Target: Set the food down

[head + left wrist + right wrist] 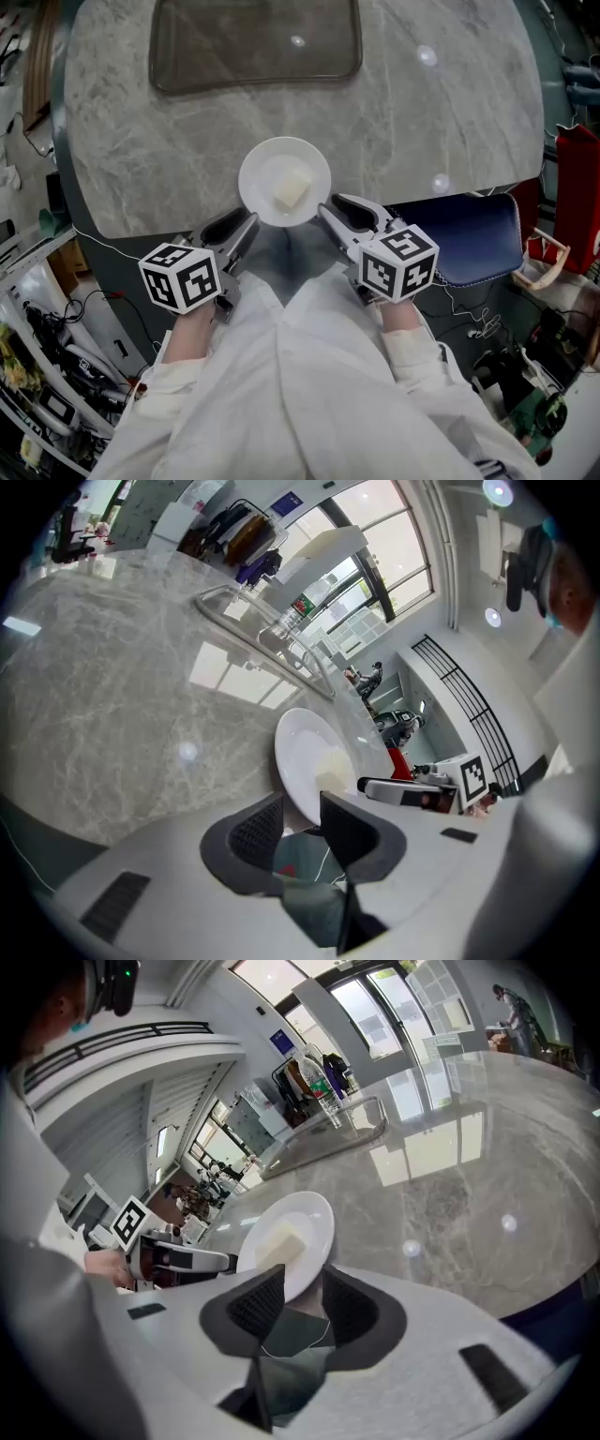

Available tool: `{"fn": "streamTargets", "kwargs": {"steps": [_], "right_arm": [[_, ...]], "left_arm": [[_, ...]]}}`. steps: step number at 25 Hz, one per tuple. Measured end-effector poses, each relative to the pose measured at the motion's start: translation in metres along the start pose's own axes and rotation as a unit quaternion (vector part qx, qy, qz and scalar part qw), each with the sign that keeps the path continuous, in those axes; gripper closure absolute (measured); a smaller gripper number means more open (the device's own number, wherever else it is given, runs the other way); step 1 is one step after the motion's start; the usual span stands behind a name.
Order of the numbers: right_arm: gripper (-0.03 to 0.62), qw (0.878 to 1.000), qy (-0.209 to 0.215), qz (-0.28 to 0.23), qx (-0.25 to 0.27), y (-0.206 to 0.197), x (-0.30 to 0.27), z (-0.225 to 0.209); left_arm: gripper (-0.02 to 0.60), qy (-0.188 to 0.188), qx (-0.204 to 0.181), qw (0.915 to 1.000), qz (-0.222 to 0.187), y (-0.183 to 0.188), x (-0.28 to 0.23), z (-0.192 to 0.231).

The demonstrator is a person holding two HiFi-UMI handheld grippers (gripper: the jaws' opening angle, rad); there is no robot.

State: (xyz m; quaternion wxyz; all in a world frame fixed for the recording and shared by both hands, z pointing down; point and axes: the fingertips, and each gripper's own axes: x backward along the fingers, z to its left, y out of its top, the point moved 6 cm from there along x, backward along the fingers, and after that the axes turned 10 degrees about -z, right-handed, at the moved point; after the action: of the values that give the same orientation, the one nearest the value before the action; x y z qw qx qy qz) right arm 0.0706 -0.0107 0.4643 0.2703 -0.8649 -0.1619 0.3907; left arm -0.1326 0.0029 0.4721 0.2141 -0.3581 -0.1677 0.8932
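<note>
- Food [292, 190]: a pale block lying slightly toward 3 o'clock of centre on a round white plate [265, 167]. In the head view the plate sits over the near edge of the grey marble table [422, 141], its 6 o'clock part projecting past the edge. Whether its base touches the stone cannot be told.
- Left gripper [241, 230]: pinches the plate rim at about 7 o'clock. Its own view shows the rim running between the two dark pads, with the jaws drawn in narrow on it.
- Right gripper [330, 214]: pinches the rim at about 4 o'clock in the same way, its jaws closed to a thin gap with the rim between the pads.
- Surroundings: a shallow dark tray [253, 37] lies at 12 o'clock, well apart from the plate. A blue seat [473, 239] stands at 4 o'clock, beyond the table edge.
- Hazard 1 (judgement): release at this spot could let the overhanging plate tip off the edge, so it probably needs carrying toward 12 o'clock first.
- Hazard 2: both grips bite the near rim only. The smooth rim may pivot or slip in the pads, dropping the far side.
- Hazard 3: if the two hands are lowered unevenly the plate would tilt, and the loose block could slide off.
</note>
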Motion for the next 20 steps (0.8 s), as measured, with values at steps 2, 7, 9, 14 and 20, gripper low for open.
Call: {"fn": "streamTargets", "kwargs": {"steps": [2,7,9,14,20], "right_arm": [[0.500,1.000,0.001,0.003,0.000,-0.0012,-0.0013,0.0002],[0.500,1.000,0.002,0.005,-0.021,-0.0067,-0.0029,0.0024],[0.500,1.000,0.002,0.006,-0.023,-0.0076,-0.0040,0.0030],[0.500,0.999,-0.001,0.009,-0.040,-0.0088,-0.0063,0.0015],[0.517,0.999,-0.012,0.007,-0.049,-0.0099,-0.0065,-0.0027]], "left_arm": [[0.469,-0.001,0.003,1.0000,0.002,0.0002,-0.0014,0.0002],[0.469,-0.007,0.009,0.9998,0.013,-0.0034,-0.0038,-0.0026],[0.469,-0.011,0.013,0.9997,0.014,-0.0048,-0.0058,-0.0048],[0.469,-0.008,0.030,0.9995,0.004,-0.0048,-0.0074,-0.0034],[0.471,-0.014,0.046,0.9988,-0.003,-0.0046,-0.0075,0.0001]]}}
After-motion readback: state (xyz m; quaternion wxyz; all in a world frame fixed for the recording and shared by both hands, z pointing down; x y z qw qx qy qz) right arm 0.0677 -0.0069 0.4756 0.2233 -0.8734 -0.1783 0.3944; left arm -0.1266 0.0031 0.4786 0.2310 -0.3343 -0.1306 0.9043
